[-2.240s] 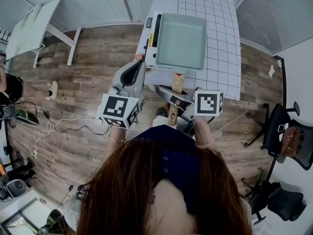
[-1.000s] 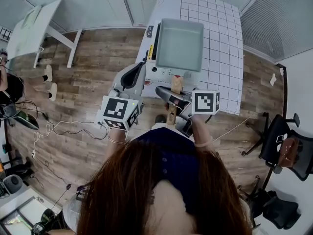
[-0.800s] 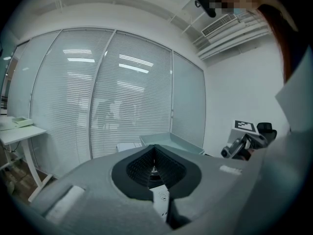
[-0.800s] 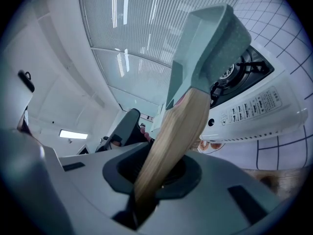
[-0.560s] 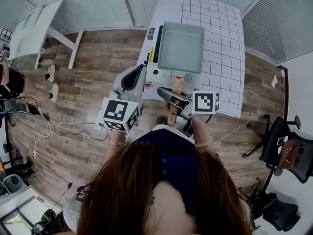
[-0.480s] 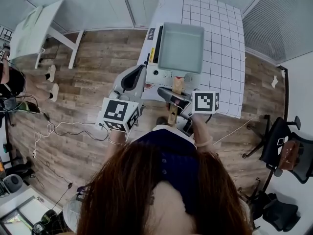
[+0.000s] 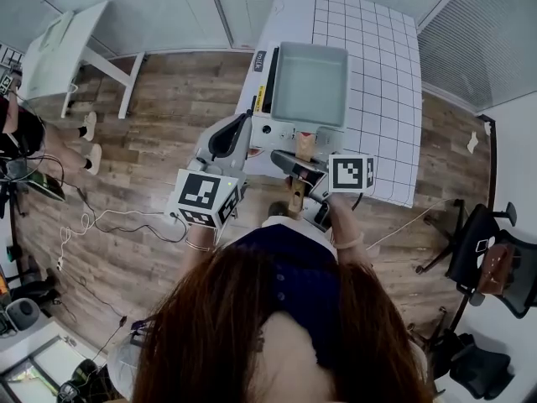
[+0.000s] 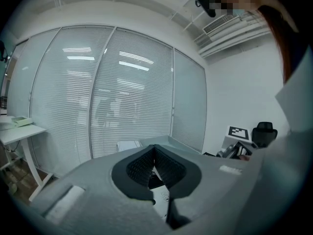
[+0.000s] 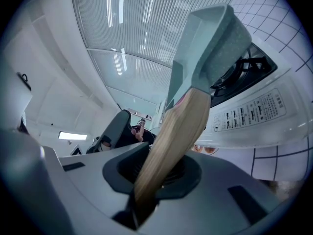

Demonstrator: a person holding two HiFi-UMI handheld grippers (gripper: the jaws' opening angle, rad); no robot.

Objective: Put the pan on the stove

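A pale green square pan (image 7: pixel 309 84) sits over the white stove (image 7: pixel 281 128) at the near edge of the table. Its wooden handle (image 7: pixel 303 144) points back toward me, and my right gripper (image 7: pixel 295 171) is shut on it. In the right gripper view the handle (image 9: pixel 171 141) runs up out of the right gripper (image 9: pixel 149 182) to the pan (image 9: pixel 210 43), which is above the stove's black burner grate (image 9: pixel 244 67). Whether the pan rests on the grate I cannot tell. My left gripper (image 7: pixel 240 122) hovers left of the stove, shut and empty (image 8: pixel 154 153).
The stove stands on a table with a white grid mat (image 7: pixel 382 49). A white desk (image 7: pixel 50 44) stands at the far left. Cables (image 7: pixel 109 217) trail over the wooden floor. Office chairs (image 7: pixel 487 242) are at the right. The stove's control panel (image 9: pixel 254 109) faces me.
Both grippers and the pan keep nearly the same place over the stove. Only the head view has shifted slightly, and a person at the left edge has moved.
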